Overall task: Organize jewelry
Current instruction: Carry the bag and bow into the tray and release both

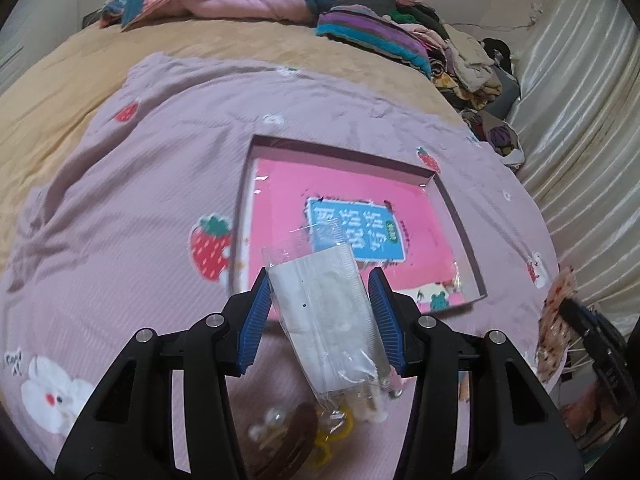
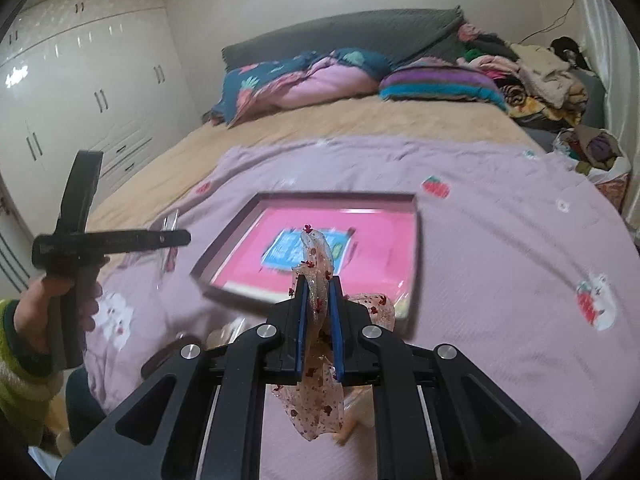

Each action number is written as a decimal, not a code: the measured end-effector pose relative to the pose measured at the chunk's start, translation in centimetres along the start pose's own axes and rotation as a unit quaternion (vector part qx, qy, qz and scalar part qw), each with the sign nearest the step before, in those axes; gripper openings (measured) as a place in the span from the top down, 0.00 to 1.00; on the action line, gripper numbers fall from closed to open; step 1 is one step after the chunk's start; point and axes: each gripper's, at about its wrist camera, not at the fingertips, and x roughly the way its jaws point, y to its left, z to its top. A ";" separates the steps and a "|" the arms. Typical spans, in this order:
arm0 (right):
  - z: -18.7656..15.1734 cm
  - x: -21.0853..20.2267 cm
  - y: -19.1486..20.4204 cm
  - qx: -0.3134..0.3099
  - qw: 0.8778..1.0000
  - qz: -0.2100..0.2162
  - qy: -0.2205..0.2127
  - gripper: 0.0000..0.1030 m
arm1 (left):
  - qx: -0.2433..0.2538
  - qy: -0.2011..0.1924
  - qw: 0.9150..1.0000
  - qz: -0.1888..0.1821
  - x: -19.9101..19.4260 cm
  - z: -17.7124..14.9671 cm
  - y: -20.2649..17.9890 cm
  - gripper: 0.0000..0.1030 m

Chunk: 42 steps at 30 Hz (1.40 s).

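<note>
My left gripper (image 1: 320, 280) is shut on a clear plastic packet (image 1: 328, 312) with a white card inside, held above the near edge of a shallow box (image 1: 460, 216). The box has a pink lining and a blue label and lies on the lilac strawberry-print sheet (image 1: 140, 200). My right gripper (image 2: 320, 284) is shut on a sheer pink bow (image 2: 318, 264) speckled with red, in front of the same box (image 2: 340, 197). Beneath the left gripper lie a brown round piece with pearls (image 1: 280, 436) and a yellow hair tie (image 1: 336, 436). The right wrist view shows the left gripper (image 2: 80, 240) in a hand (image 2: 36, 312).
Folded quilts and pillows (image 2: 304, 76) lie at the head of the bed, with a heap of clothes (image 2: 540, 76) at the far right. A white wardrobe (image 2: 80, 92) stands to the left. A pale curtain (image 1: 580, 128) hangs along the right side.
</note>
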 end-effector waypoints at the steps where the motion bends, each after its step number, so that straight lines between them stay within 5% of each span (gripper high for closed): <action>1: 0.4 0.0 -0.3 0.004 1.000 -0.001 -0.005 0.90 | 0.003 0.000 1.000 0.001 0.3 0.3 -0.3 0.60; 19: 4.5 5.4 -3.8 0.031 0.999 -0.028 0.003 0.90 | 0.013 0.031 0.999 0.028 7.8 2.9 -1.1 0.60; 31: 3.6 12.3 -3.7 0.021 0.996 -0.060 0.064 0.90 | 0.031 0.048 0.997 0.050 10.2 1.9 -0.4 0.60; 34: 3.1 13.9 -3.8 0.019 0.994 -0.069 0.079 0.90 | 0.026 0.045 0.997 0.049 9.6 1.6 0.1 0.52; 38: 2.3 15.4 -4.2 0.024 0.992 -0.081 0.094 0.79 | 0.025 0.035 0.998 0.049 8.2 1.2 0.5 0.41; 42: 1.6 15.3 -4.4 0.040 0.992 -0.076 0.095 0.53 | 0.025 0.021 0.998 0.054 6.4 0.7 0.8 0.31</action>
